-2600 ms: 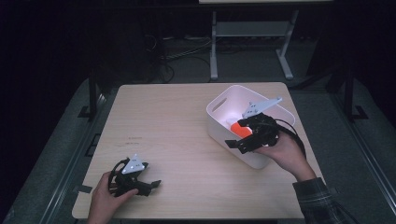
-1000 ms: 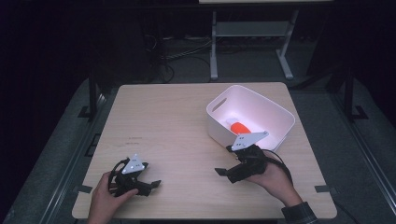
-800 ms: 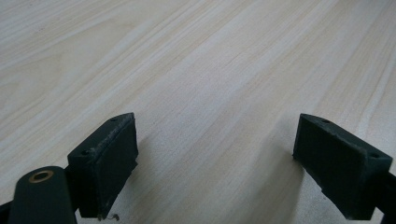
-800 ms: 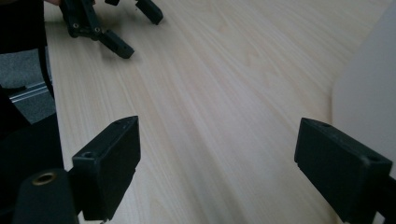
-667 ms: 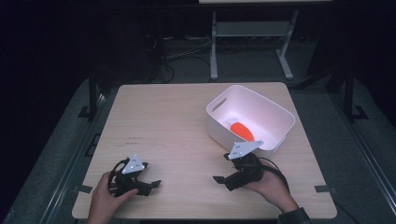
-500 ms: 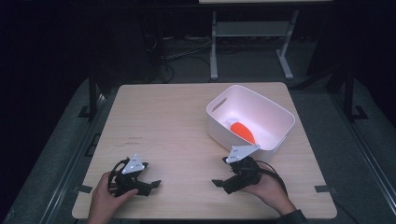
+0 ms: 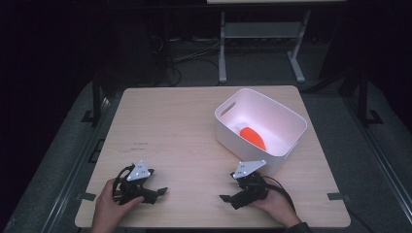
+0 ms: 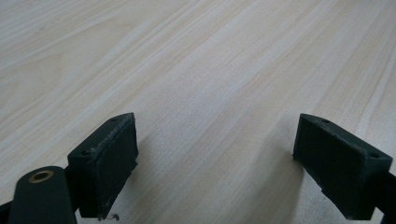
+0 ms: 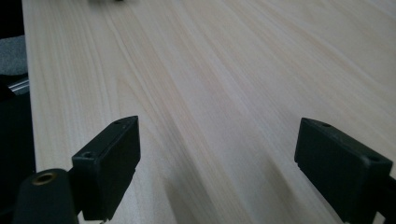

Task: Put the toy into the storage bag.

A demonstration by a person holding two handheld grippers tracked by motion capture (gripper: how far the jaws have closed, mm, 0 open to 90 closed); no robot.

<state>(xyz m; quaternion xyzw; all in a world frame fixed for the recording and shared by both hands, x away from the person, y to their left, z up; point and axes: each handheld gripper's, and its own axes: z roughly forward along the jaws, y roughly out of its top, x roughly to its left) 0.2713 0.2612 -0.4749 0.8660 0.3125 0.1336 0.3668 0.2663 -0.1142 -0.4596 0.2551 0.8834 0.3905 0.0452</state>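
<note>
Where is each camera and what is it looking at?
High view: sits above the person's side, looks forward and down on the table, the white bin with the orange thing, both hands, the left hand-held gripper and the right hand-held gripper.
Left gripper view: rides on the left hand-held gripper, looks along its open jaws at bare wood.
Right gripper view: rides on the right hand-held gripper, looks across the tabletop between its open jaws.
Shared: all three show the pale wooden table.
</note>
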